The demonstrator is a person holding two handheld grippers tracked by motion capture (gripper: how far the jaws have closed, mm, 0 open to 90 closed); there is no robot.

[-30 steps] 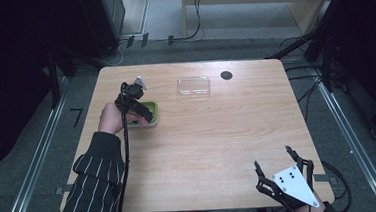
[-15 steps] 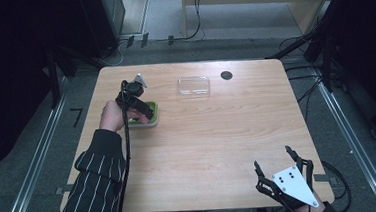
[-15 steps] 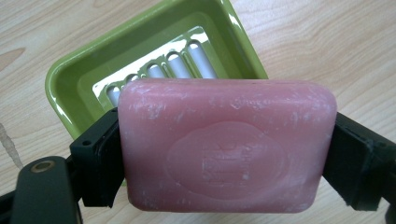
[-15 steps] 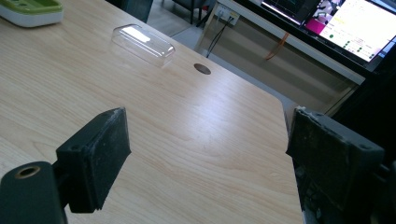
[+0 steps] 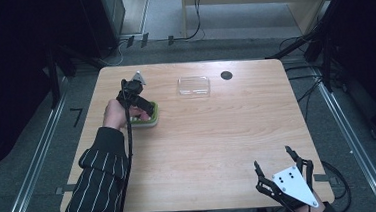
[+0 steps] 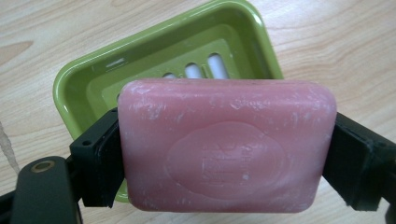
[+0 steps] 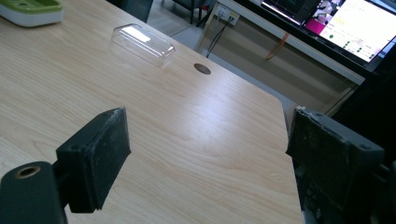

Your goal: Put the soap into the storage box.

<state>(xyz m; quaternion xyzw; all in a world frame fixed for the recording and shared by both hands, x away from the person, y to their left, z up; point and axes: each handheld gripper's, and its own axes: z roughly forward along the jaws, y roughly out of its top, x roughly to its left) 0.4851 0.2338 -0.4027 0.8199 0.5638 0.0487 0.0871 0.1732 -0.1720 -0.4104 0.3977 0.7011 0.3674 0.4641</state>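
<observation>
Presently I hold the left hand-held gripper (image 6: 224, 144) clamped on the pink soap (image 6: 226, 144) above the green dish (image 6: 84, 88); the right hand-held gripper (image 7: 205, 163) stands released, near right.

The pink soap bar (image 6: 226, 145) was a rounded rectangle with an oval stamp pressed into its face (the lettering too faint to read) and pale scuffs along its edges. It sat clamped by its short ends between the jaws of the left tongs (image 6: 224, 154), held over the green soap dish (image 6: 140, 74). The dish, slotted in its floor, lay on the bench (image 5: 218, 134) near its left side, its transparent lid (image 5: 193, 85) resting apart toward the far edge.
</observation>
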